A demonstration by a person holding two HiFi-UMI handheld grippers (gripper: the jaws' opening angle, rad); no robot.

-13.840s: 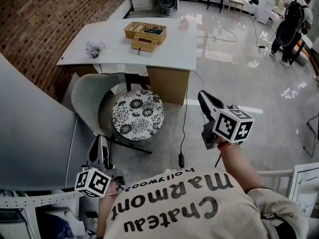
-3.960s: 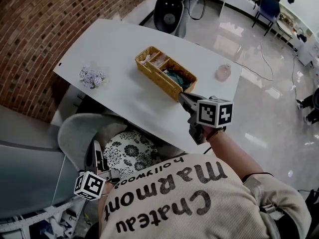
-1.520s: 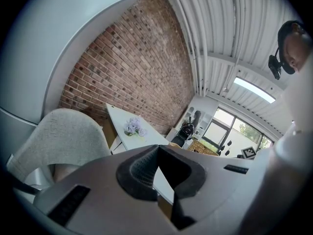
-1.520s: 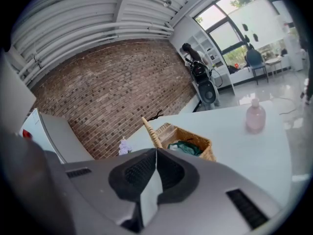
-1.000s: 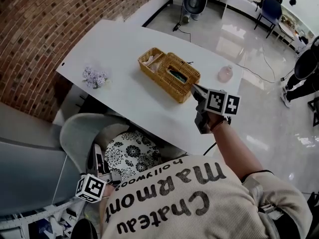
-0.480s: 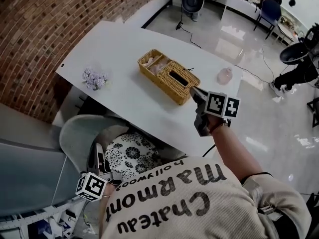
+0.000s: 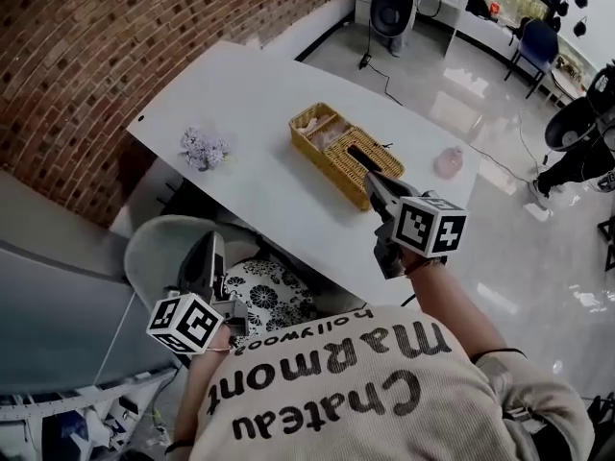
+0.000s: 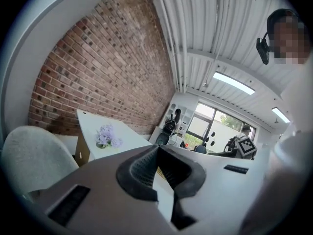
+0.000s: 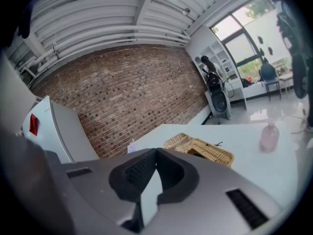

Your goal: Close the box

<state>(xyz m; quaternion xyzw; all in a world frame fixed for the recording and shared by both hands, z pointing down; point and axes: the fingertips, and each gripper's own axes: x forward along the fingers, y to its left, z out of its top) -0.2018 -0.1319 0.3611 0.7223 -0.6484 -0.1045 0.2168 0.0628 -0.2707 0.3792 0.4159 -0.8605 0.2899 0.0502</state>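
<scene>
Your right gripper, jaws together and empty, has the wicker box just beyond its tips; the lid looks down, so press it gently flat, with the left gripper, also closed, well behind.

"Chateau Marmont" and "hollywood", printed on the person's sweater

Layout: table beside the brick wall, chair at its near edge.
On the table: box toward the right, flowers well apart to its left, bottle to its right near the edge. Cushion on the chair seat. Right gripper at the box's near end, contact not clear; left gripper low at left, over the chair.
</scene>
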